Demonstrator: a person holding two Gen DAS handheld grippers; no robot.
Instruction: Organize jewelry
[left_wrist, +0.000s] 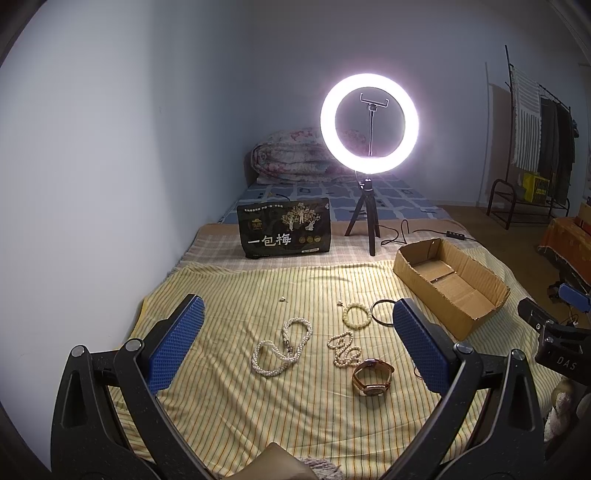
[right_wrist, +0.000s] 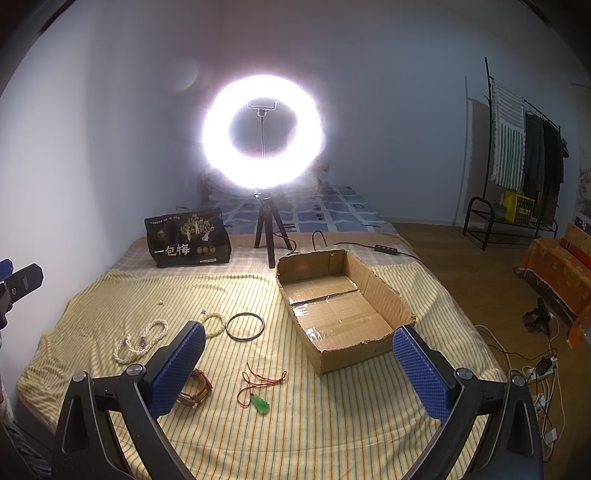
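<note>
home bedroom | bed (left_wrist: 369, 199) with folded quilt (left_wrist: 291, 157) | clothes rack (right_wrist: 517, 147) by wall

The left tool (left_wrist: 297, 343) hangs level with its two blue-padded fingers (left_wrist: 173, 343) spread wide apart, nothing between them. The right tool (right_wrist: 299, 369) matches that pose, its blue pads (right_wrist: 421, 373) likewise wide apart and empty. Each tool's black body shows at the edge of the other's view.
</note>
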